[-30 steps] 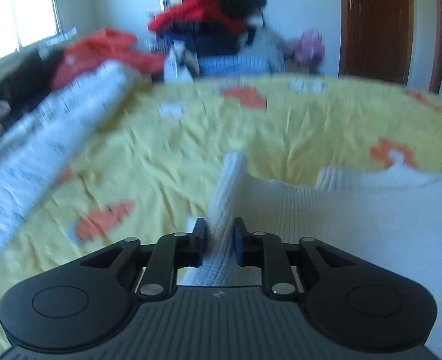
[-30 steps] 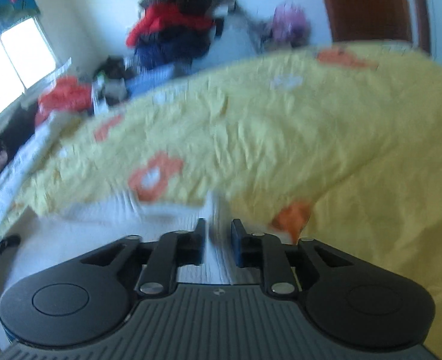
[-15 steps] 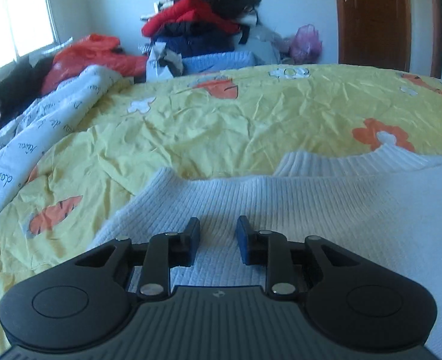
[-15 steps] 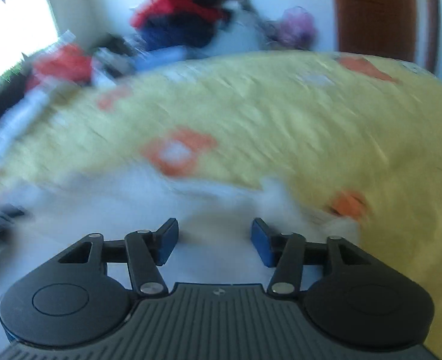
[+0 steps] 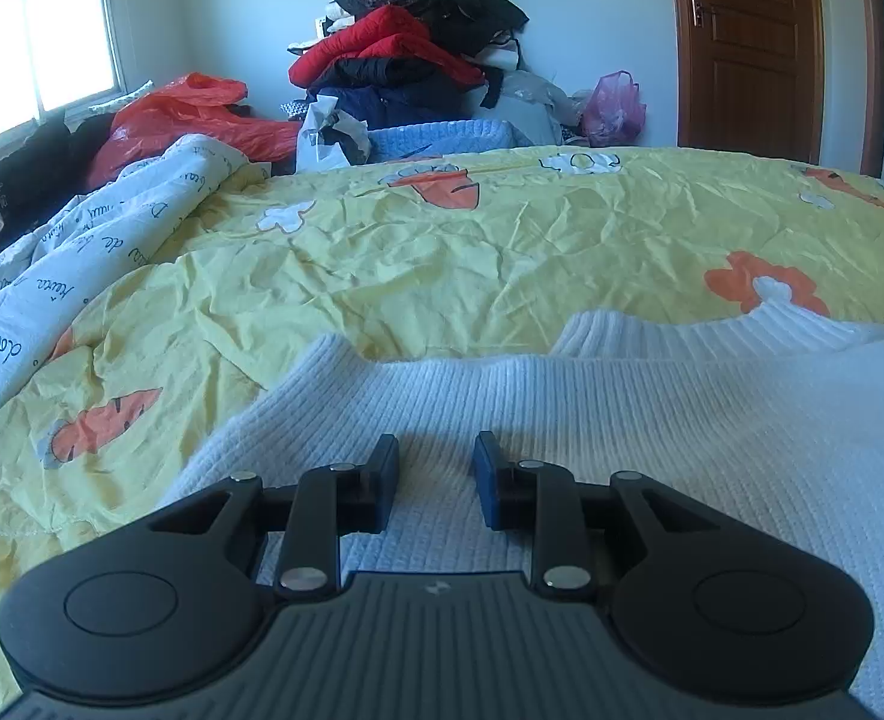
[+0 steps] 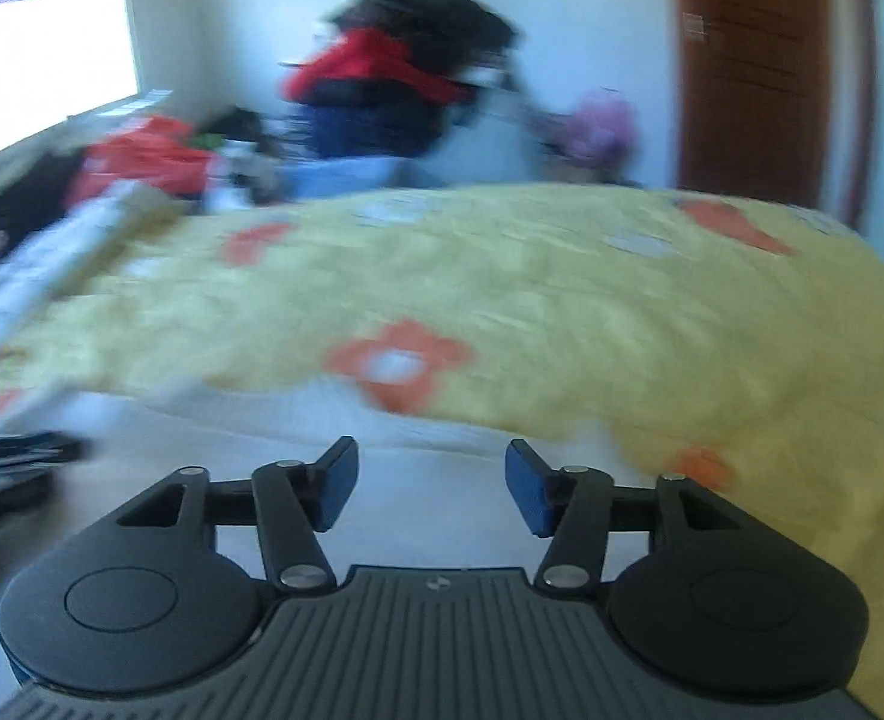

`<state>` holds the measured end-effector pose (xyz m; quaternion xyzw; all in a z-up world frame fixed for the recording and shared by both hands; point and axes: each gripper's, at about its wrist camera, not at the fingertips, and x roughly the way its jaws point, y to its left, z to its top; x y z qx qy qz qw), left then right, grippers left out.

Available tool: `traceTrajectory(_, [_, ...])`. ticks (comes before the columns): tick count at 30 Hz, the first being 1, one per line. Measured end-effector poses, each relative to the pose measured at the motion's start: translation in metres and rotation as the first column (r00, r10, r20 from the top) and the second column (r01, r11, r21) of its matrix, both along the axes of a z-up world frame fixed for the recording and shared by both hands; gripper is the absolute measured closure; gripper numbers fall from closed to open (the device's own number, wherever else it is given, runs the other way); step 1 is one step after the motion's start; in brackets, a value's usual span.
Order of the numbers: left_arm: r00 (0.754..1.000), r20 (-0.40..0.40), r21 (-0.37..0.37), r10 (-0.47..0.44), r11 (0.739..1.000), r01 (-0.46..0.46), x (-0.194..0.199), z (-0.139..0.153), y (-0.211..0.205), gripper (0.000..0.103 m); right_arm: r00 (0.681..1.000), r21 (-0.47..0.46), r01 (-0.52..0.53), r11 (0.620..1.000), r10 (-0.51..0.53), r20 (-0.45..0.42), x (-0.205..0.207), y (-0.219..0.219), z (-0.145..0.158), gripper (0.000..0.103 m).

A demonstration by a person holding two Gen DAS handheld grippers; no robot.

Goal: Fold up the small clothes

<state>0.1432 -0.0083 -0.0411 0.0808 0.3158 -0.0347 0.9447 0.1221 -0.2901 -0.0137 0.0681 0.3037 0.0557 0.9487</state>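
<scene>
now both grippers hang over the white sweater (image 5: 652,420) at lower frame: left gripper (image 5: 436,468) slightly apart, gripping nothing; right gripper (image 6: 431,480) just widened, nothing between.

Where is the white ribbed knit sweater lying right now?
The white ribbed knit sweater lies flat on the yellow flowered bedspread, filling the lower right of the left wrist view, directly under the open left gripper.

Left gripper (image 5: 436,468), jaws parted, over white knit sweater (image 5: 652,420) on bedspread (image 5: 442,264).
</scene>
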Motion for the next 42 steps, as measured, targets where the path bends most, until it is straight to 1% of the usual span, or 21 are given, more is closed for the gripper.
traceTrajectory(3, [1.000, -0.001, -0.004, 0.000, 1.000, 0.000, 0.000, 0.000, 0.000, 0.077, 0.996, -0.027, -0.092, 0.995, 0.092, -0.005, 0.010, 0.027, -0.001, 0.035])
traceTrajectory(7, [1.000, 0.000, -0.007, 0.000, 1.000, 0.000, 0.000, 0.000, 0.000, 0.077, 0.991, -0.036, -0.091, 0.995, 0.087, -0.103, 0.031, 0.037, -0.035, 0.033])
traceTrajectory(8, [1.000, 0.000, -0.010, 0.000, 1.000, 0.000, 0.000, 0.000, 0.000, 0.077, 0.994, -0.035, -0.091, 0.995, 0.088, -0.067, 0.026, 0.036, -0.041, 0.033])
traceTrajectory(9, [1.000, 0.001, -0.013, 0.001, 1.000, -0.001, 0.000, -0.001, 0.001, 0.077, 0.994, -0.028, -0.090, 0.996, 0.088, -0.060, 0.025, 0.034, -0.040, 0.033])
traceTrajectory(15, [1.000, 0.001, -0.032, 0.014, 0.999, -0.014, -0.007, 0.007, 0.005, 0.076, 0.995, -0.060, -0.079, 0.995, 0.074, -0.071, 0.018, 0.039, -0.033, 0.035])
traceTrajectory(16, [1.000, 0.004, -0.043, 0.023, 0.999, -0.023, -0.015, 0.013, 0.007, 0.071, 0.996, -0.070, -0.062, 0.996, 0.058, -0.064, 0.014, 0.038, -0.028, 0.034])
traceTrajectory(18, [1.000, 0.022, -0.073, 0.013, 0.997, -0.012, -0.035, 0.024, 0.012, 0.052, 0.998, -0.058, -0.055, 0.997, 0.054, -0.026, -0.003, 0.029, -0.016, 0.033])
traceTrajectory(19, [0.999, 0.044, -0.091, -0.011, 0.996, 0.015, -0.047, 0.028, 0.014, 0.033, 0.998, -0.047, -0.064, 0.997, 0.064, -0.001, -0.014, 0.023, -0.010, 0.030])
traceTrajectory(20, [0.997, 0.069, -0.098, -0.037, 0.994, 0.044, -0.059, 0.030, 0.015, 0.022, 0.998, -0.049, -0.062, 0.997, 0.063, 0.011, -0.022, 0.016, -0.007, 0.028])
traceTrajectory(22, [0.993, 0.080, -0.055, -0.087, 0.994, 0.092, -0.072, 0.026, 0.012, 0.021, 0.999, -0.089, -0.040, 0.995, 0.042, 0.012, -0.036, 0.003, -0.007, 0.025])
traceTrajectory(24, [0.996, 0.015, 0.001, -0.093, 0.996, 0.093, -0.068, 0.009, 0.009, 0.020, 0.999, -0.127, -0.009, 0.992, 0.002, -0.050, -0.039, -0.013, -0.020, 0.025])
traceTrajectory(25, [0.995, 0.030, -0.041, -0.091, 0.995, 0.092, -0.067, 0.001, 0.016, 0.017, 0.996, -0.120, 0.016, 0.993, -0.027, -0.089, -0.039, -0.025, -0.032, 0.022])
traceTrajectory(27, [0.996, 0.020, -0.084, -0.082, 0.993, 0.084, -0.064, 0.003, 0.025, 0.016, 0.998, 0.000, 0.018, 1.000, -0.018, -0.055, -0.046, -0.050, -0.038, 0.028])
traceTrajectory(28, [0.998, 0.014, -0.084, -0.063, 0.994, 0.064, -0.067, 0.011, 0.027, 0.017, 0.997, 0.004, 0.036, 0.999, -0.035, -0.064, -0.048, -0.052, -0.033, 0.031])
traceTrajectory(30, [0.998, 0.057, -0.074, -0.037, 0.996, 0.042, -0.086, 0.026, 0.036, 0.017, 0.995, 0.000, 0.073, 0.997, -0.073, -0.074, -0.060, -0.055, -0.017, 0.031])
traceTrajectory(33, [0.994, 0.102, -0.100, 0.025, 0.995, -0.015, -0.120, 0.037, 0.065, 0.017, 0.997, 0.068, 0.070, 0.995, -0.069, -0.024, -0.097, -0.074, 0.001, 0.028])
traceTrajectory(35, [0.992, 0.061, -0.129, 0.110, 0.986, -0.102, -0.134, 0.032, 0.090, 0.017, 0.994, 0.086, 0.109, 0.990, -0.107, -0.024, -0.123, -0.093, 0.005, 0.027])
traceTrajectory(37, [0.980, -0.027, -0.186, 0.196, 0.962, -0.198, -0.142, 0.021, 0.113, 0.017, 0.987, 0.100, 0.154, 0.983, -0.148, -0.066, -0.144, -0.108, 0.003, 0.026])
traceTrajectory(40, [0.971, -0.144, -0.358, 0.189, 0.905, -0.229, -0.146, 0.005, 0.136, 0.018, 0.977, 0.164, 0.150, 0.975, -0.120, -0.175, -0.161, -0.114, -0.011, 0.026])
traceTrajectory(41, [0.972, -0.158, -0.395, 0.176, 0.891, -0.225, -0.145, 0.003, 0.138, 0.018, 0.975, 0.169, 0.134, 0.977, -0.100, -0.196, -0.164, -0.111, -0.016, 0.026])
traceTrajectory(42, [0.973, -0.150, -0.401, 0.174, 0.889, -0.221, -0.144, 0.002, 0.137, 0.018, 0.974, 0.177, 0.123, 0.977, -0.084, -0.212, -0.164, -0.108, -0.022, 0.035])
